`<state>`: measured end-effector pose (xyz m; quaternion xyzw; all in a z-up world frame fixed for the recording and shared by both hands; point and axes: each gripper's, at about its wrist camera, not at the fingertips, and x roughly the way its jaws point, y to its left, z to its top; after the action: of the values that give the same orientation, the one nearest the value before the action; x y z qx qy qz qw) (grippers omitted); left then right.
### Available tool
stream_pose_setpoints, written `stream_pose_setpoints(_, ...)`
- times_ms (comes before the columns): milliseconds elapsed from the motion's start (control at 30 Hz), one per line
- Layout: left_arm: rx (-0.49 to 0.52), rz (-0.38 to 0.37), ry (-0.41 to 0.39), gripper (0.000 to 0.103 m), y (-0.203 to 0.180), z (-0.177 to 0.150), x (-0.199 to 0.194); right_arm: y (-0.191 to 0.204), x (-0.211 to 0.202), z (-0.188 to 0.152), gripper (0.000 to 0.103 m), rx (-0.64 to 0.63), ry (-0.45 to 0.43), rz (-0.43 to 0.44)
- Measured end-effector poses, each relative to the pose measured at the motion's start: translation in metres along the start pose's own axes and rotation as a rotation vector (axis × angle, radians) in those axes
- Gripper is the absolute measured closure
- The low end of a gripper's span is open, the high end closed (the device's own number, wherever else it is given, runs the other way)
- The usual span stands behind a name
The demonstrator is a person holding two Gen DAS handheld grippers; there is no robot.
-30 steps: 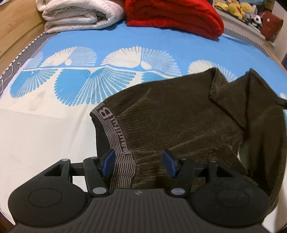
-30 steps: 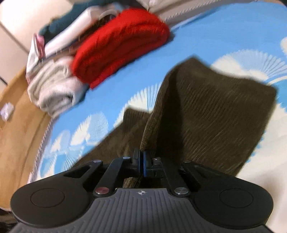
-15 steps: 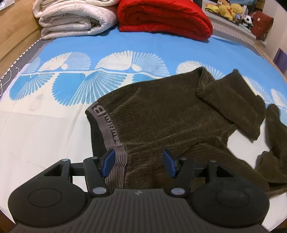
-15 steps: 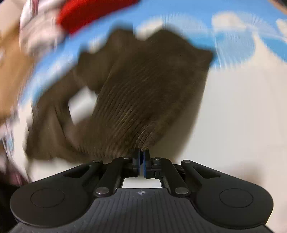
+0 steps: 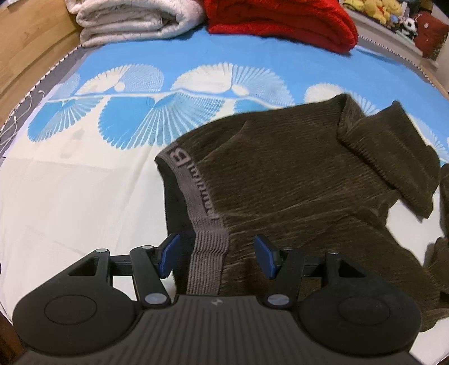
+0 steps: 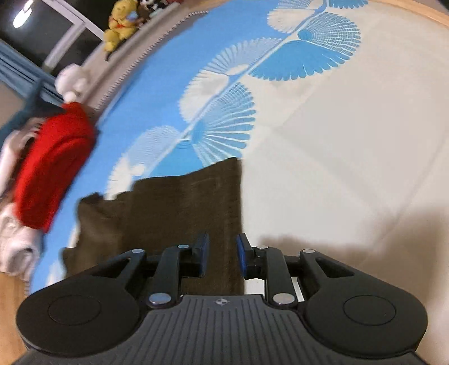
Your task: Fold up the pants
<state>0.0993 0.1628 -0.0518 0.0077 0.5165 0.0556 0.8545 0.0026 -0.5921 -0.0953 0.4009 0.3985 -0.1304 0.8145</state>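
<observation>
- The brown ribbed pants [image 5: 294,179] lie on the blue and white bedspread [image 5: 84,182], with one leg [image 5: 390,151] folded back over the body.
- The left gripper [image 5: 217,257] has its fingers wide apart, on both sides of the grey waistband [image 5: 202,213].
- The right gripper [image 6: 221,257] is also parted, over the edge of the pants [image 6: 179,213]; this view is blurred, so contact is unclear.
- A red blanket [image 5: 280,19] and a white blanket [image 5: 134,19] lie folded at the far edge.
</observation>
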Motion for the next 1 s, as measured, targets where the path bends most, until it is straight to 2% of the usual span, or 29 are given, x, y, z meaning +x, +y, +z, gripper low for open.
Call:
stream_pose_setpoints(67,-0.005,0.007,0.026,0.036,0.008,-0.003,0.009,0.004,0.018,0.004,0.079,-0.015,-0.009,-0.014)
stream_pose_setpoints(133,-0.036,0.002,0.074,0.032,0.023,-0.006,0.021,0.010,0.037,0.008,0.072,-0.025,-0.013,-0.036)
stream_pose_setpoints(200,-0.083,-0.012,0.121,0.032,0.039,-0.010,0.032,0.013,0.050,0.008,0.053,-0.037,-0.012,-0.085)
stream_pose_setpoints(300,-0.131,-0.005,0.174,0.019,0.060,-0.014,0.047,0.013,0.071,0.012,0.050,-0.032,-0.006,-0.126)
stream_pose_setpoints(400,-0.159,-0.037,0.223,0.016,0.068,-0.019,0.062,0.019,0.080,0.017,0.051,-0.043,-0.020,-0.118)
stream_pose_setpoints(433,-0.157,-0.045,0.240,0.015,0.067,-0.021,0.067,0.023,0.081,0.016,0.052,-0.063,-0.023,-0.118)
stream_pose_setpoints(467,-0.147,-0.042,0.254,0.014,0.065,-0.022,0.071,0.027,0.084,0.015,0.064,-0.088,-0.021,-0.120)
stream_pose_setpoints(500,-0.135,-0.032,0.253,0.012,0.064,-0.022,0.073,0.033,0.087,0.015,0.082,-0.124,-0.022,-0.132)
stream_pose_setpoints(533,-0.128,-0.025,0.248,0.010,0.063,-0.022,0.074,0.041,0.087,0.012,0.093,-0.188,-0.031,-0.174)
stream_pose_setpoints(567,-0.126,-0.018,0.244,0.010,0.064,-0.022,0.075,0.050,0.085,0.010,0.094,-0.257,-0.046,-0.199)
stream_pose_setpoints(633,-0.153,-0.013,0.247,0.010,0.066,-0.020,0.074,0.059,0.072,0.012,0.096,-0.298,-0.094,-0.179)
stream_pose_setpoints(700,-0.165,-0.003,0.233,0.010,0.064,-0.018,0.072,0.062,0.041,0.019,0.097,-0.255,-0.191,-0.167)
stream_pose_setpoints(767,-0.160,0.017,0.214,0.010,0.062,-0.015,0.068,0.054,-0.004,0.027,0.098,-0.151,-0.324,-0.172)
stream_pose_setpoints(800,-0.160,0.026,0.203,0.010,0.061,-0.014,0.065,0.046,-0.030,0.029,0.098,-0.095,-0.398,-0.209)
stream_pose_setpoints(867,-0.160,0.027,0.190,0.010,0.059,-0.014,0.061,0.021,-0.071,0.025,0.098,0.037,-0.485,-0.328)
stream_pose_setpoints(933,-0.151,0.018,0.193,0.010,0.058,-0.016,0.061,-0.015,-0.091,0.014,0.097,0.163,-0.465,-0.462)
stream_pose_setpoints(1000,-0.126,0.005,0.203,0.010,0.056,-0.021,0.061,-0.065,-0.091,0.003,0.097,0.321,-0.338,-0.550)
